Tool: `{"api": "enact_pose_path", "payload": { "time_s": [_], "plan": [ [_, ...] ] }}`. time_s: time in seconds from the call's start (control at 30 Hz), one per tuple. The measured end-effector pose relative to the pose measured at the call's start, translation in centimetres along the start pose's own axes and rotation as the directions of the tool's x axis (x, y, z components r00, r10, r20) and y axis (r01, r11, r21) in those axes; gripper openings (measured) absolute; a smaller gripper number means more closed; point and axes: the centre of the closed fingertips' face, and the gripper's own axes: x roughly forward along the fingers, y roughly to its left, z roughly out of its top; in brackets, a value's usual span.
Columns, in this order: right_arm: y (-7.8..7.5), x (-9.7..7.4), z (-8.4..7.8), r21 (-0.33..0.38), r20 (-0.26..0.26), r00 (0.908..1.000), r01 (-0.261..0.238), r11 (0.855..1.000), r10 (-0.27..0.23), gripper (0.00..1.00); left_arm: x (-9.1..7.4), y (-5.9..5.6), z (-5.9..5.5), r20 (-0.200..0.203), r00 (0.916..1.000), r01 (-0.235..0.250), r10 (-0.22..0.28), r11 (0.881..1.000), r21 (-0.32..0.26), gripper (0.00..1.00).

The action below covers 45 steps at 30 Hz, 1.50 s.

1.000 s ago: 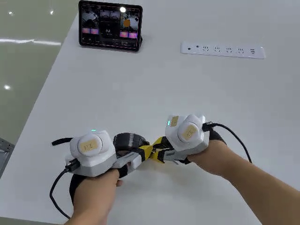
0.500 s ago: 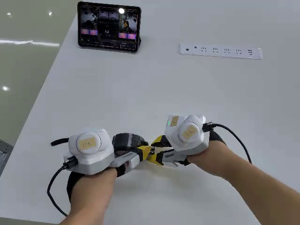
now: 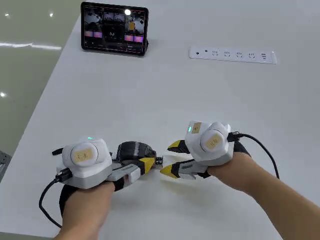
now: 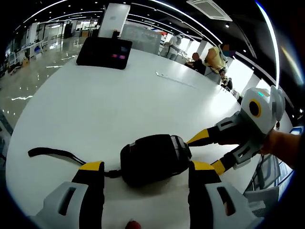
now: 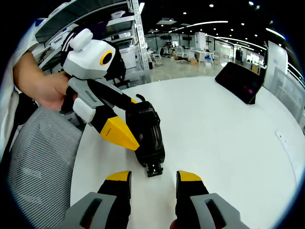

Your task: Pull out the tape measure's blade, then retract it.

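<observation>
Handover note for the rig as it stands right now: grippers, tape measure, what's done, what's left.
Left gripper: jaws straddle the black rounded tape measure, which lies on the white table. One jaw lies against the case; a firm clamp cannot be confirmed.
Right gripper: open, empty, aimed at the blade's metal end hook at the case mouth, not touching it.
Done: unclear. The blade sits inside the case, and whether a pull has already happened cannot be told.
Left: likely grip the hook, pull the blade out, then retract it.
</observation>
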Motion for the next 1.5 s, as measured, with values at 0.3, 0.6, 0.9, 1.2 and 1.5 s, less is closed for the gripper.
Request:
{"api": "enact_pose_path", "payload": {
  "time_s": [0.3,0.6,0.9,1.2,1.5],
  "plan": [
    [0.1,-1.2,-0.3,0.023,0.015,0.9996,0.022,0.999,-0.022,0.4,-0.9,0.3,0.1,0.011,0.9999,0.01,-0.011,0.999,0.032,0.72],
    [0.2,-2.1,-0.3,0.034,0.027,0.9989,0.037,0.999,-0.038,0.41,-1.4,0.2,0.0,0.01,0.9996,0.025,-0.025,0.998,0.06,0.76],
    [0.6,-3.1,-0.8,0.049,0.033,0.9979,0.055,0.997,-0.056,0.43,-1.6,0.4,0.0,0.004,0.9998,0.018,-0.018,0.994,0.111,0.85],
    [0.8,-4.3,-1.5,0.077,0.049,0.9946,0.088,0.993,-0.092,0.48,-2.1,0.1,-0.3,-0.008,0.9994,0.033,-0.032,0.982,0.184,0.87],
    [0.6,-5.6,-2.3,0.116,0.05,0.9903,0.123,0.986,-0.13,0.54,-2.8,-0.1,-0.5,-0.013,0.9984,0.057,-0.056,0.971,0.234,0.89]
  ]
}}
